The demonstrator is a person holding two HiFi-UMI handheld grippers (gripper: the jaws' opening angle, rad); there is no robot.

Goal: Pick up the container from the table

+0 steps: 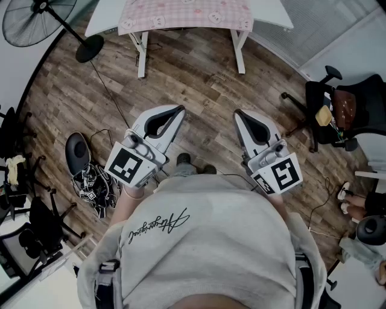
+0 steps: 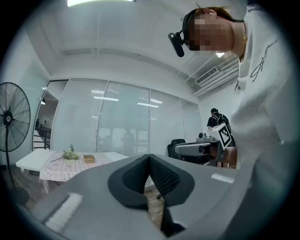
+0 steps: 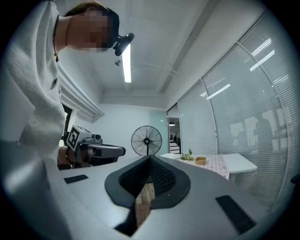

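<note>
A small tan container (image 2: 89,159) sits on a white table with a pink checked cloth (image 1: 184,13), far ahead of me; the same container (image 3: 200,161) shows in the right gripper view beside a small green plant (image 3: 188,156). My left gripper (image 1: 179,110) and right gripper (image 1: 238,113) are held level close to my body, well short of the table. Both are shut with nothing between the jaws. In the left gripper view the left gripper (image 2: 149,157) points toward the table; in its own view the right gripper (image 3: 150,157) does too.
A standing fan (image 1: 37,20) is at the far left. Black office chairs (image 1: 338,111) stand on the right and a dark stool with a heap of cables (image 1: 90,178) lies on the wooden floor at the left. Glass partition walls rise behind the table.
</note>
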